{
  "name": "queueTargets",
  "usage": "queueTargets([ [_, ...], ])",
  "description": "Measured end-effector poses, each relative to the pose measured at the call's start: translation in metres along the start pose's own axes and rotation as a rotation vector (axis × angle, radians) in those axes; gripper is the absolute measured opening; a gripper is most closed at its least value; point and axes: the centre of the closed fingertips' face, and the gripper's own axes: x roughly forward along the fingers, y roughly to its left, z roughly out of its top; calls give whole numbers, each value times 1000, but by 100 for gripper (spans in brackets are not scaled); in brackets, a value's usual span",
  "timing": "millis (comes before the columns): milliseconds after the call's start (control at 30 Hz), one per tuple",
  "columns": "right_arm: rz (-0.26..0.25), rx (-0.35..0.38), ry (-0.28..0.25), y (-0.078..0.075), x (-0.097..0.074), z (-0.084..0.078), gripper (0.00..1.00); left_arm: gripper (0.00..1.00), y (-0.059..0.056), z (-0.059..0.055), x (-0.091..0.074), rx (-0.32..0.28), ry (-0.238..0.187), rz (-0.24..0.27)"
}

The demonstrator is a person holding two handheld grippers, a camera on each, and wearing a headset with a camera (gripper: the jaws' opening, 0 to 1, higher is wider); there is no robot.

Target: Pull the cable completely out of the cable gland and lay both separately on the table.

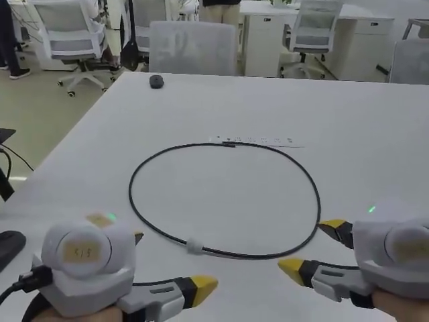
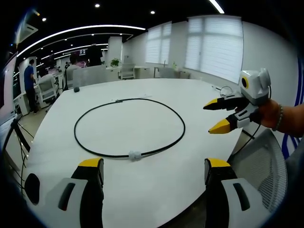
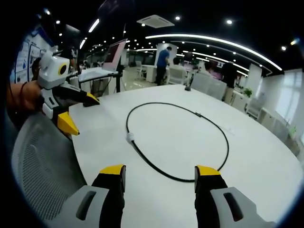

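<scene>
Cable [image 1: 131,184]: black, lying flat in one wide ring on the white table [image 1: 221,100]; threaded through the cable gland [image 1: 194,246], small and white, on the near arc of the ring. Left gripper [image 1: 175,260]: hovering over the near table edge, just short of the gland; yellow-tipped jaws spread wide, holding nothing. Right gripper [image 1: 301,245]: near the ring's near right arc, apart from it; jaws likewise parted, empty. Small dark object [image 1: 156,81]: near the table's far edge.

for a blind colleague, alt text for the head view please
A black cable lies looped on a white table, threaded through a pale cable gland on its near side. The left gripper and right gripper hover open at the near edge.
</scene>
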Motion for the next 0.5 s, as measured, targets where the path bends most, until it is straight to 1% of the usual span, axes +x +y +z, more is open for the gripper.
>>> queueTargets([
  [133, 22, -8, 15, 3, 7, -1, 56, 88, -1, -2, 1, 11, 6, -3],
  [233, 43, -18, 19, 5, 15, 3, 55, 88, -1, -1, 1, 15, 5, -3],
  [333, 73, -38, 30, 9, 25, 6, 55, 88, 1, 1, 2, 8, -4, -4],
  [433, 113, -74, 50, 15, 41, 10, 53, 88, 4, 1, 3, 13, -6, -1],
  [500, 151, -100, 69, 21, 53, 12, 50, 88, 5, 1, 3, 17, -8, 0],
])
